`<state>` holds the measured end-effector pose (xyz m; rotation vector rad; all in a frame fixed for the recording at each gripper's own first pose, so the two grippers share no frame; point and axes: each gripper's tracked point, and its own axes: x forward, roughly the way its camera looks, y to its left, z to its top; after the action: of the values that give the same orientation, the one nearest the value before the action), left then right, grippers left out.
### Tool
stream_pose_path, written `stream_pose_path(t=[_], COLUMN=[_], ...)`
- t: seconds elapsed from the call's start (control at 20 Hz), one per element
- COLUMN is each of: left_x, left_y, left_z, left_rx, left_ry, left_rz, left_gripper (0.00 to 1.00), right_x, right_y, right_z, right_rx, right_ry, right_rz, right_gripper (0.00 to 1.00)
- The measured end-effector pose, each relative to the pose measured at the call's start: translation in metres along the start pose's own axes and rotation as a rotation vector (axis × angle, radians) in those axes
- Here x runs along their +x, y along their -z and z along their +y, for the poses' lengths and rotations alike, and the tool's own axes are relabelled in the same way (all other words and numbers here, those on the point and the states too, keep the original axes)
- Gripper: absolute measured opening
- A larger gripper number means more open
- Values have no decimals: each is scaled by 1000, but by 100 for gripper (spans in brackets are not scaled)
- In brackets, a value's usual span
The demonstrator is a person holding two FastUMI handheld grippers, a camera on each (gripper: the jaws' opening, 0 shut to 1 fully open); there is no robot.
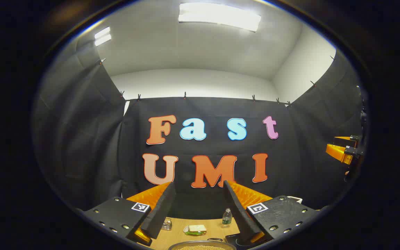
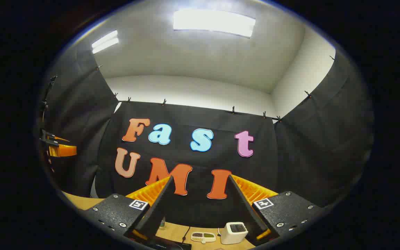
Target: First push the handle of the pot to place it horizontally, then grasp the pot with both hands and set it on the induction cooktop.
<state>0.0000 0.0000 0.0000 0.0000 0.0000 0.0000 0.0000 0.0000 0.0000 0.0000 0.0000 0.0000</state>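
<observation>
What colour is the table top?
Light wood, clearest in the left gripper view.

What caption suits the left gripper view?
Open left gripper raised above a wooden table with a pot, water bottle and sponge.

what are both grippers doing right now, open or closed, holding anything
left gripper: open, fingers spread wide, holding nothing, raised above the pot.
right gripper: open, fingers spread wide, holding nothing, raised above the table.
</observation>
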Motion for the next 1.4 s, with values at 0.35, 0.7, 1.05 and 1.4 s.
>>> stream_pose_path(t=[0.35, 0.7, 1.05, 1.4], left_x=[-3, -2, -6, -4], left_y=[-6, -13, -25, -9], left_z=[-7, 2, 6, -13], left_rx=[11, -13, -23, -13], left_ry=[5, -27, -51, -7], left_rz=[-18, -47, -114, -72], left_gripper=[84, 84, 84, 84], right_x=[-2, -3, -5, -8], right_y=[-7, -9, -10, -1], right_z=[2, 0, -6, -7], right_rx=[1, 10, 3, 9], right_ry=[-11, -18, -9, -14], right_rz=[-8, -7, -12, 1], right_gripper=[94, 95, 95, 95])
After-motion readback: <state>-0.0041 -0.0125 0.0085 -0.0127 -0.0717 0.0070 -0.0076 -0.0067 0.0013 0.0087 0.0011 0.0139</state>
